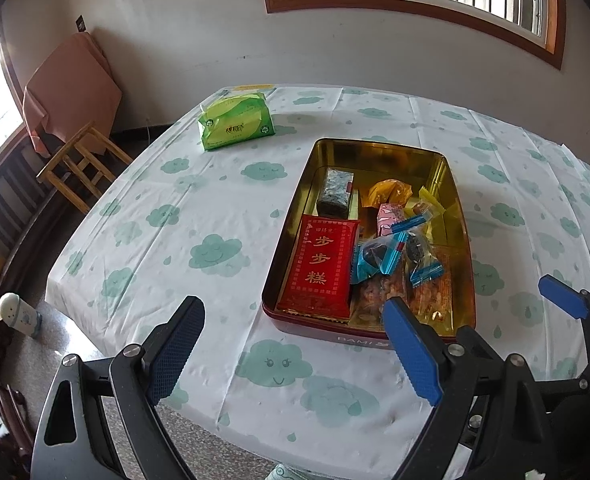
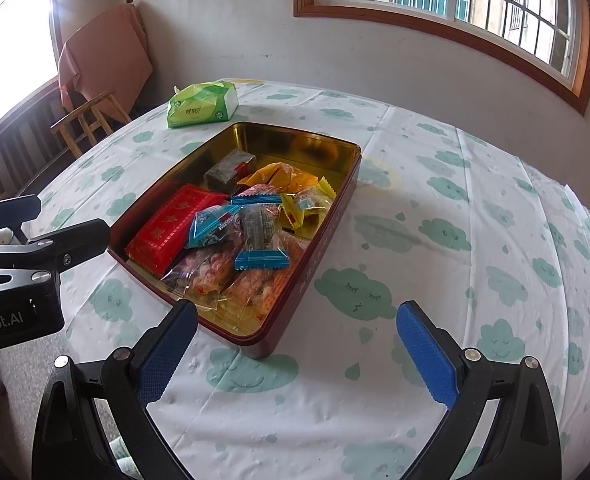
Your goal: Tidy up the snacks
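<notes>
Both the left gripper (image 1: 295, 354) and right gripper (image 2: 297, 356) hover with jaws apart and empty at six o'clock of the tin (image 1: 379, 148), probably because its snacks (image 1: 391, 256) already look gathered.

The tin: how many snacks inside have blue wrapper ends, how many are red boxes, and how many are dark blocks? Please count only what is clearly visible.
Blue-ended snacks: 2
Red box: 1
Dark block: 1
Total: 4
Other packets in the tin overlap too much to count.
</notes>
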The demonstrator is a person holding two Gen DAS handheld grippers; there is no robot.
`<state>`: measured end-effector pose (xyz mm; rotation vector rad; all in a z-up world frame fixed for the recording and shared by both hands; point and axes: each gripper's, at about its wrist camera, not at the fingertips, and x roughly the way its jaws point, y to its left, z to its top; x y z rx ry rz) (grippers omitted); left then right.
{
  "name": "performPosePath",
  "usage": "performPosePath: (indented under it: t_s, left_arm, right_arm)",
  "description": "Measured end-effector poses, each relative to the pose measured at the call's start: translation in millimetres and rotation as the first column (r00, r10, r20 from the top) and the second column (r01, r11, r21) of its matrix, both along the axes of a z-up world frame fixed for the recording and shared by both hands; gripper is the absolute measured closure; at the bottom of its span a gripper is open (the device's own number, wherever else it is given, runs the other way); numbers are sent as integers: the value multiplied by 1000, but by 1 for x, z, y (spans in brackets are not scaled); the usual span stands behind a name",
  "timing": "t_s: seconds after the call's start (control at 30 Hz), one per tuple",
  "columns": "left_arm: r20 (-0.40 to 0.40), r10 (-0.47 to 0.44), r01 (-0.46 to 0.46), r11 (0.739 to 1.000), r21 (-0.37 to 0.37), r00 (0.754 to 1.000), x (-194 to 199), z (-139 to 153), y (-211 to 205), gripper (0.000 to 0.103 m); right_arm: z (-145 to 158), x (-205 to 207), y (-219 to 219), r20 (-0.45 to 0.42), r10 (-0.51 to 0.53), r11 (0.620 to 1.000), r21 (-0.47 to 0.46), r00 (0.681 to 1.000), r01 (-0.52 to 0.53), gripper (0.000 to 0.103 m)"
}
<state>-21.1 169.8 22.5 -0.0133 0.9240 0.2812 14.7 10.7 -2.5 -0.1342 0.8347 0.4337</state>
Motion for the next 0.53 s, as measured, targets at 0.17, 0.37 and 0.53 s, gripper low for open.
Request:
performPosePath:
  t_s: [0.17, 0.37, 0.53]
  left_arm:
    - [-9, -12, 12, 1000, -2, 1000, 3, -5, 0, 14]
    - [-9, -16, 16, 1000, -15, 1000, 4, -7, 1, 14]
    - [-17, -17, 17, 1000, -24, 1000, 6, -9, 3, 14]
  right_arm:
    - [-2, 2, 2, -5, 2, 1000, -3, 1000, -2, 4]
    - [-6, 5, 3, -16, -1, 1000, -11, 1000, 0, 4]
    - [-6, 6, 4, -19, -1, 1000, -14, 1000, 1, 4]
